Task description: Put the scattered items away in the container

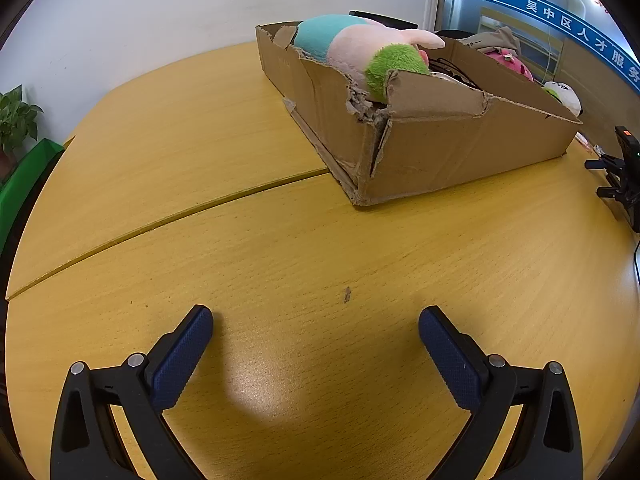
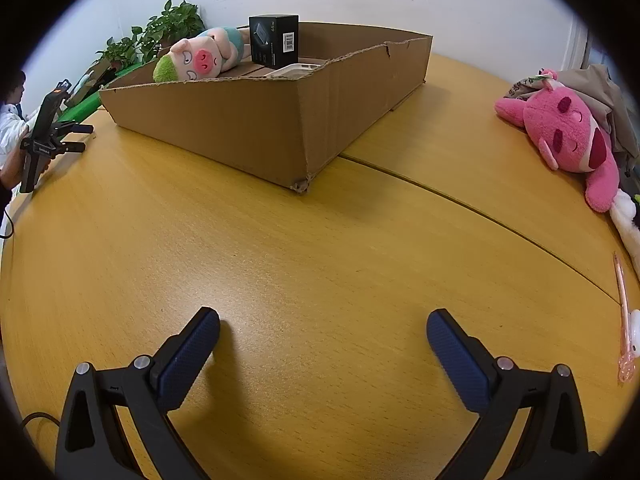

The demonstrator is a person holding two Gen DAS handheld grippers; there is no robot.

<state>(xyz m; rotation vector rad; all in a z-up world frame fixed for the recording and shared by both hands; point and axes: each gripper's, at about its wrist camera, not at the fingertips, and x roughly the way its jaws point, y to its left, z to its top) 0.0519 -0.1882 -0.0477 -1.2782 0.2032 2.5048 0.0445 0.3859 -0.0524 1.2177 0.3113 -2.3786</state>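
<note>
Still loose: the pink plush (image 2: 568, 140) lies at the frame's right edge, well apart from the cardboard box (image 2: 248, 120) at upper centre. Both the right claw (image 2: 323, 326) and left claw (image 1: 316, 322) hang spread and empty over the counter (image 2: 320, 240). Approach low, pinching its body; what looks like a pen (image 2: 623, 320) waits lower right.

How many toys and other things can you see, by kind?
Plush toys: 3 – pig plush, pink plush, white plush
Boxes: 2 – cardboard box, black box
Pens: 1 – pink pen
Total: 6
</note>
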